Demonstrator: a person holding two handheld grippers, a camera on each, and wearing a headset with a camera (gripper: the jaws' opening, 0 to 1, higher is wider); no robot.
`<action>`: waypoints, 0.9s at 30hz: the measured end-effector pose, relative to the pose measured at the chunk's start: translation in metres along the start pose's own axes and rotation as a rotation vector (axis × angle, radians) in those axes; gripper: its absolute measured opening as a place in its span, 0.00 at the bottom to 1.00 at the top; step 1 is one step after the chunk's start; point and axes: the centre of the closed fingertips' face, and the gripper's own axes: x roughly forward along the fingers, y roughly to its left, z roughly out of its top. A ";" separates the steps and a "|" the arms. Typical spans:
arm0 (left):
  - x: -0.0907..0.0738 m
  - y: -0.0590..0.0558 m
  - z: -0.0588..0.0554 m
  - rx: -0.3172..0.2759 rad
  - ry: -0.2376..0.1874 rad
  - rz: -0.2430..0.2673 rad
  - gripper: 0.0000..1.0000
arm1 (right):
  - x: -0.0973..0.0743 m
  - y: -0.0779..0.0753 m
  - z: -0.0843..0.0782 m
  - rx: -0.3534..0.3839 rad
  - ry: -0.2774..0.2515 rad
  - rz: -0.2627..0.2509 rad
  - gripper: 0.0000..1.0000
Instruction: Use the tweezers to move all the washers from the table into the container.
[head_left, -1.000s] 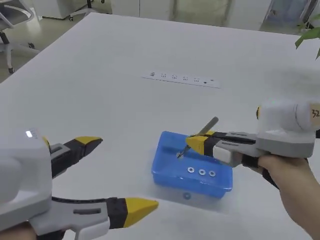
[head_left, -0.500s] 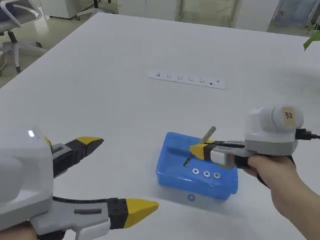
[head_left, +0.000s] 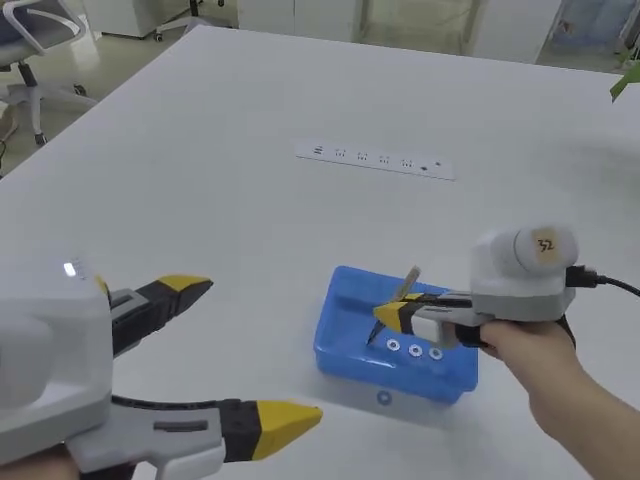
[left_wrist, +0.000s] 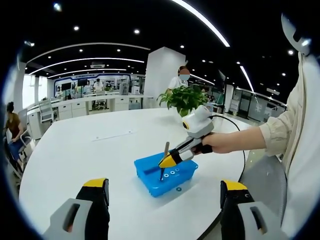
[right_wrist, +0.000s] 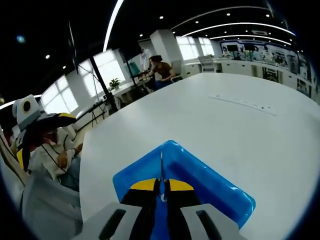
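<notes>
A blue container sits on the white table with three washers in a row inside it. One more washer lies on the table just in front of it. My right gripper is shut on the tweezers, whose tips point down into the container beside the washers. The right gripper view has the tweezers between shut jaws over the container. My left gripper hangs open at lower left, holding nothing. From the left gripper view, the container lies ahead.
A flat socket strip is set into the table farther back. An office chair stands beyond the table's left edge. A potted plant and people are at the far side.
The right gripper has dropped lower and drawn nearer, bringing the tweezer tips down inside the container close to the washers. The left gripper has stayed put.
</notes>
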 end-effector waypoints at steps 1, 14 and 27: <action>0.000 0.000 0.000 0.001 0.000 0.000 0.94 | 0.000 0.000 -0.001 -0.005 0.001 0.001 0.03; 0.001 0.000 0.000 -0.003 -0.002 0.001 0.94 | -0.033 0.008 0.024 0.068 -0.177 0.007 0.03; 0.006 -0.006 0.000 0.005 0.002 -0.022 0.94 | -0.056 0.050 -0.001 0.025 -0.174 0.087 0.03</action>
